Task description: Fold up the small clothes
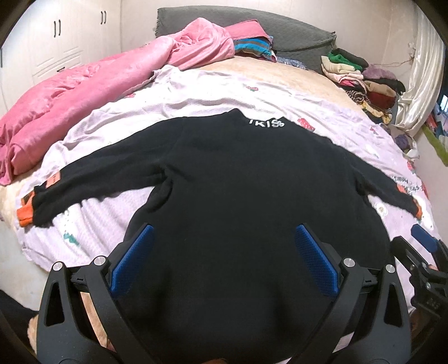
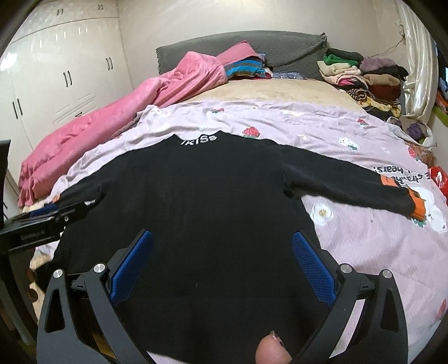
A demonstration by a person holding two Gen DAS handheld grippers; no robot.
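A small black sweater (image 1: 238,182) with white lettering at the collar lies flat on the lilac sheet (image 1: 196,95), sleeves spread to both sides, orange cuffs (image 1: 25,214) at the ends. It also shows in the right wrist view (image 2: 196,201). My left gripper (image 1: 222,238) is open, its blue pads (image 1: 131,260) wide apart above the sweater's lower body. My right gripper (image 2: 222,239) is open over the lower hem area, nothing between its pads (image 2: 310,266). The right gripper shows at the left view's right edge (image 1: 422,252); the left gripper shows at the right view's left edge (image 2: 42,221).
A pink quilt (image 1: 84,84) lies bunched along the bed's left side. A grey headboard cover (image 1: 252,25) and folded clothes stacks (image 1: 361,78) sit at the far end and right. White wardrobes (image 2: 56,70) stand on the left. A fingertip (image 2: 271,350) shows at the bottom.
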